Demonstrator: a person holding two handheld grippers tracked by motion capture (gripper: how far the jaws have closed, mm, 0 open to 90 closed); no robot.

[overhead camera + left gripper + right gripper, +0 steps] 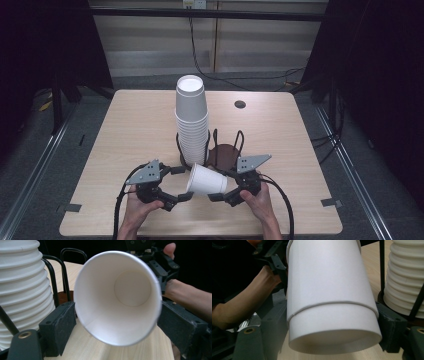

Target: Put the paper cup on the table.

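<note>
A single white paper cup lies on its side above the table's front edge, held between both grippers. My left gripper is shut on its rim end. In the left gripper view the cup's open mouth faces me, with a pad pressed to each side of the rim. My right gripper is shut on the base end. In the right gripper view the cup's wall runs away from me between my jaws, and a thin line rings it. A tall stack of upturned white cups stands behind.
The stack sits in a black wire holder with a dark round base at the middle of the light wooden table. A small dark cable hole lies at the back right. Cables trail on the floor beyond the table.
</note>
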